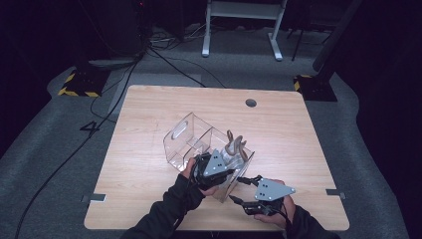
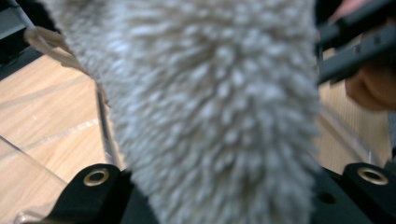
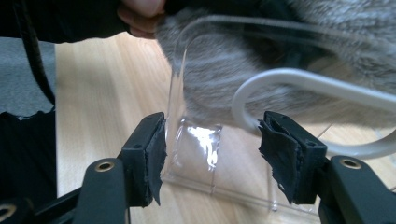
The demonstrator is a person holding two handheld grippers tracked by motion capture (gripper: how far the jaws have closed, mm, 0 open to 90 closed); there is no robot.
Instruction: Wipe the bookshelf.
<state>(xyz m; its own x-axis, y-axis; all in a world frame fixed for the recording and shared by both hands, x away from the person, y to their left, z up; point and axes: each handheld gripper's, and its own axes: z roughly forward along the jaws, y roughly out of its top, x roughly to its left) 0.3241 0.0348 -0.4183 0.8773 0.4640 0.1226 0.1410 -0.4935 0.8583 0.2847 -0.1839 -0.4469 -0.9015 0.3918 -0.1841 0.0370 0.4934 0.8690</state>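
While gripped, fleece [image 2: 210,107] (grey) fills hand-held gripper [image 2: 224,196].

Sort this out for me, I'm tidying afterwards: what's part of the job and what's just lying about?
In use: fluffy grey item, shut in left gripper; clear plastic organiser; right gripper, open at organiser's corner.
Lying about: floor cables; white frame.

Wood counter [image 1: 149,109] with a round cable hole [image 1: 251,103] near its far edge, grey carpet floor [image 1: 45,164], black cables [image 1: 164,62], white frame legs [image 1: 239,20] beyond.
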